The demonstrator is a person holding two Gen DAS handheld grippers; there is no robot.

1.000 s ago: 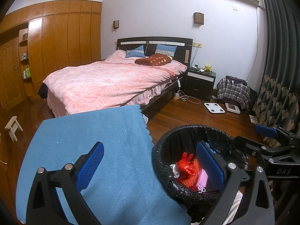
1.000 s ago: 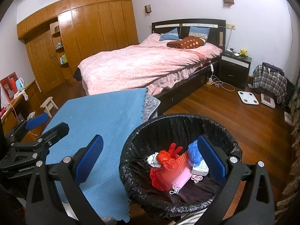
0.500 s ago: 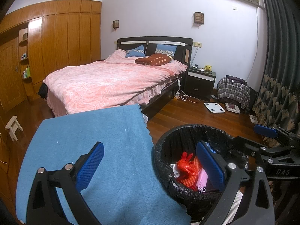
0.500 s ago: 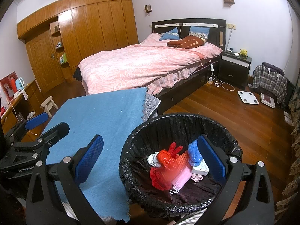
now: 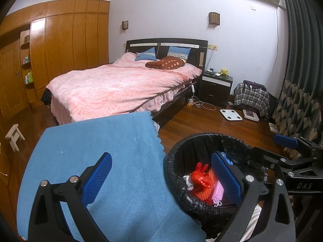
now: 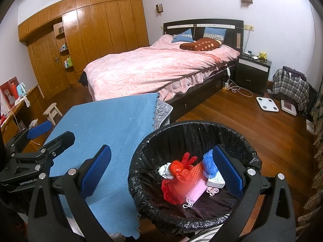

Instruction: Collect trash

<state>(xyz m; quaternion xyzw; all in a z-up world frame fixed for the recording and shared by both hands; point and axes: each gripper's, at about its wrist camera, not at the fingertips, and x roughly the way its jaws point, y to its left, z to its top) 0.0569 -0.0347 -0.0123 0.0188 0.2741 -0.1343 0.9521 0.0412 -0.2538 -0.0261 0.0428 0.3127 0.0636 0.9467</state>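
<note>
Both my tongs are released w/ nothing between the blue pads. My left gripper [image 5: 161,178] hangs in the lower middle of its frame, one pad over the blue cloth-covered table [image 5: 97,153], the other over the round bin lined w/ a black plastic bag [image 5: 177,157]. My right gripper [image 6: 164,168] sits the same way in its own view, lower centre, straddling the cloth edge and the bin rim.

The trash is already in the bin, lower middle of the right view: a crumpled red plastic bag [image 6: 177,169], a pink face mask [image 6: 194,191], a blue plastic wad [image 6: 209,164], a small white box [image 6: 217,180] and a white scrap [image 6: 164,171]. All lie at the bottom of the liner, well below the rim.

The table cloth shows only a few pale specks, no items I can pick out. So I judge the collecting is done or nearly so, and I'm holding both tongs apart and back prob. b/c there's nothing left to grab. The bin stands just beside the table edge, handy for short drops.
</note>
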